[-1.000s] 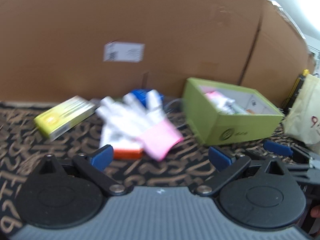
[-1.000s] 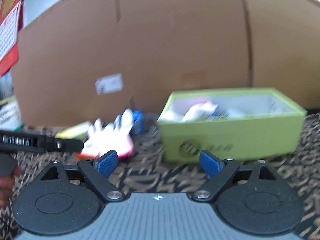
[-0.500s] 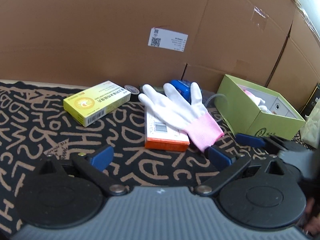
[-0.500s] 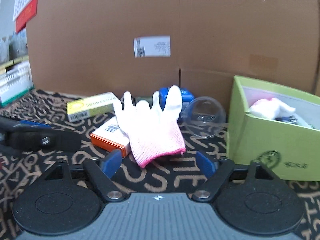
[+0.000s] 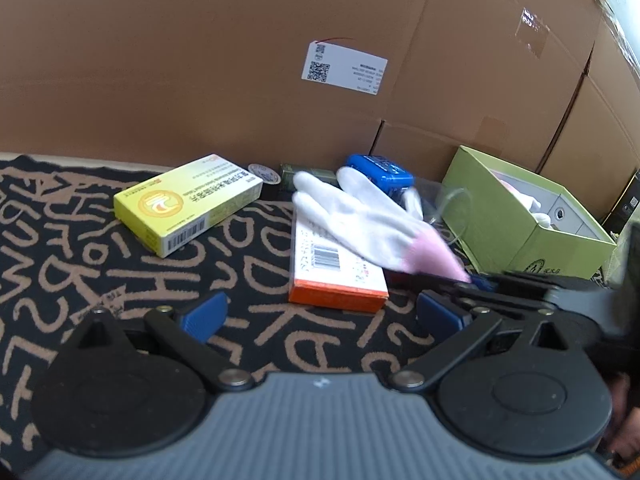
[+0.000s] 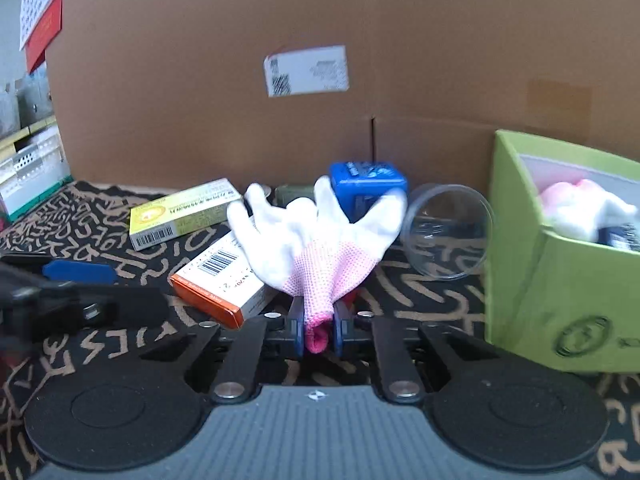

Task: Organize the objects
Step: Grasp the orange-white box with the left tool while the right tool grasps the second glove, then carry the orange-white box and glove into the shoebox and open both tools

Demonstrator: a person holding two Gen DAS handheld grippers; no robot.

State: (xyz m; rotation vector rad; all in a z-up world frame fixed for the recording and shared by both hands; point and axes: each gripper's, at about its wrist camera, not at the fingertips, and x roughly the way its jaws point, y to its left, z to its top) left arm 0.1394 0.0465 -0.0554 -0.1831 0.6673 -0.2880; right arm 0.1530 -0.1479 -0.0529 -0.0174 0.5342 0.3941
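My right gripper [image 6: 317, 330] is shut on the pink cuff of a white glove [image 6: 316, 232], whose fingers rest over the orange-and-white box [image 6: 224, 280]. In the left wrist view the glove [image 5: 360, 216] lies across that box [image 5: 334, 276], with the right gripper [image 5: 480, 280] at its cuff. My left gripper [image 5: 320, 314] is open and empty, low over the cloth, in front of the box. A green open box [image 6: 560, 252] with a white-and-pink item inside stands at the right; it also shows in the left wrist view [image 5: 524, 220].
A yellow box [image 5: 188, 204] lies at the left on the black patterned cloth [image 5: 80, 248]. A blue box [image 6: 366, 188], a dark green item [image 6: 294, 194] and a clear plastic cup [image 6: 446, 232] lie behind the glove. Cardboard walls [image 5: 240, 60] close the back.
My right gripper moved forward and shut on the glove's pink cuff, bunching the glove. My left gripper came closer to the orange-and-white box and stays open.
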